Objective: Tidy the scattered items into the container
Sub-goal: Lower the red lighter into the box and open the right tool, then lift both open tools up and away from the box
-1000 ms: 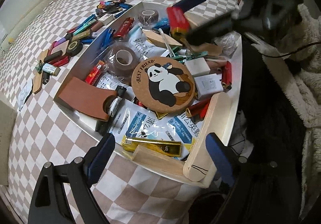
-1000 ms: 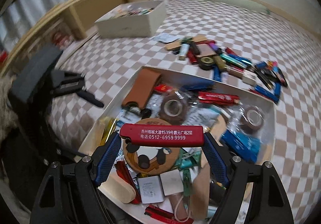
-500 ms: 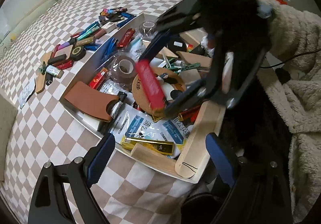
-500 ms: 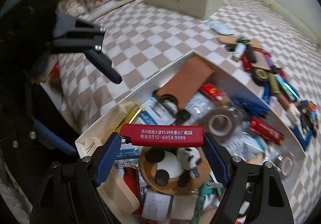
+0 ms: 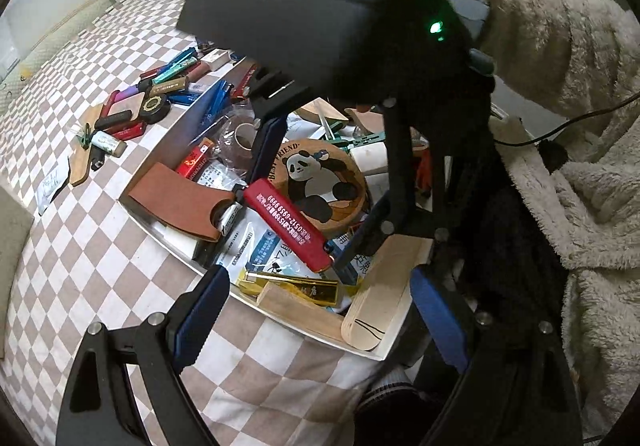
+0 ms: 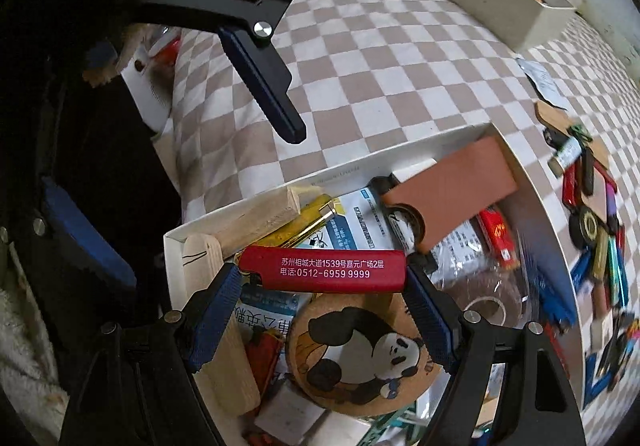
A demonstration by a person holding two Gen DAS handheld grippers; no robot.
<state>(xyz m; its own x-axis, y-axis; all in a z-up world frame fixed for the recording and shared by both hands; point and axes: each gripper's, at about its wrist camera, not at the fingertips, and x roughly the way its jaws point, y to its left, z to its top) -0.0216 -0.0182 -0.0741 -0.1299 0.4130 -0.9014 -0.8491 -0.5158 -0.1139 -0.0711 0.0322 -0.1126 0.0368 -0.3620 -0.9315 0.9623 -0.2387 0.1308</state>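
Here, over a checked brown-and-white cloth (image 5: 100,266):

- The shallow white cardboard box (image 6: 404,158) is the landmark, crowded with small goods; the left gripper (image 5: 320,310) hangs outside its near wall, blue-padded jaws spread wide and holding nothing.
- The right gripper (image 6: 322,310) sits above the box's near end, its jaws clamped on the two ends of a red rectangular lighter printed with white characters (image 6: 324,270), carried crosswise above the contents.
- A round cork coaster with a panda picture (image 5: 320,186) lies in the middle of the box, just beyond the lighter in the left wrist view.
- A brown leather sleeve (image 5: 176,202) rests against the box's left wall.
- A gold metallic bar (image 5: 292,286) lies by the near wall.
- Scattered lighters and small items (image 5: 148,102) remain on the cloth outside the box, beyond its left wall.
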